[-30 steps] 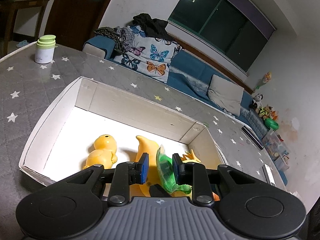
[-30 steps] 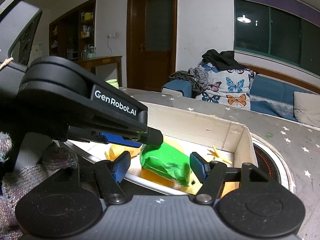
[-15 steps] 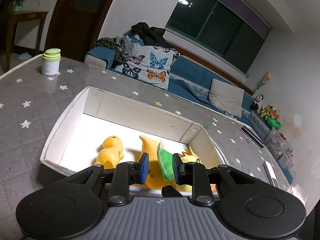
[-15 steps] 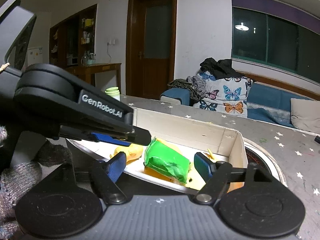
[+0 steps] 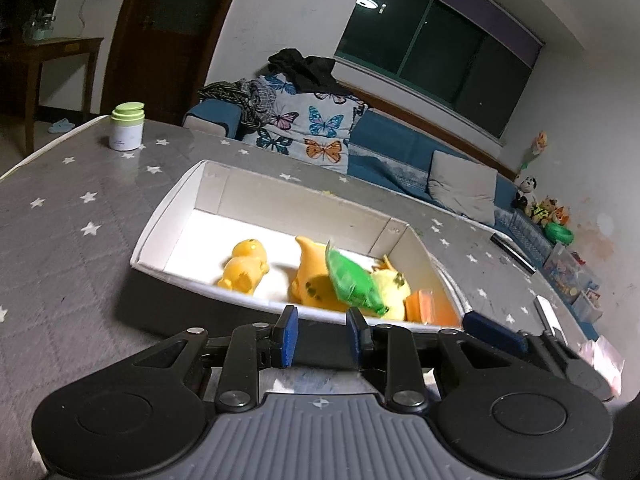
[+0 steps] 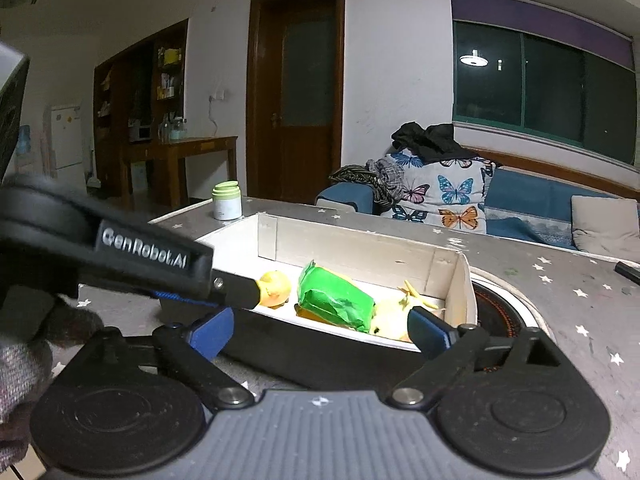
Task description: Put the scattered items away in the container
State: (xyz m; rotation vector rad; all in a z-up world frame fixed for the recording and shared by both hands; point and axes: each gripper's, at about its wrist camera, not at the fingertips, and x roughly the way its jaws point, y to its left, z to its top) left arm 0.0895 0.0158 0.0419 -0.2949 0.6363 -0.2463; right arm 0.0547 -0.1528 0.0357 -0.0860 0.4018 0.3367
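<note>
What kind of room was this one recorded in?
Most likely a home living room: a blue sofa with a butterfly-print cushion, a wooden door, and a star-patterned table holding the toy box.

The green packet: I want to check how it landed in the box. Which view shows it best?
The right wrist view: the green packet shows its broad side sharply, lying among the yellow toys in the white box. The left wrist view shows the packet narrower and motion-blurred, atop an orange toy.

Both wrist cameras are looking slightly downward from just outside the near rim of the open white cardboard box (image 5: 188, 276) (image 6: 360, 336), sharing its interior; the right view is sitting lower.
</note>
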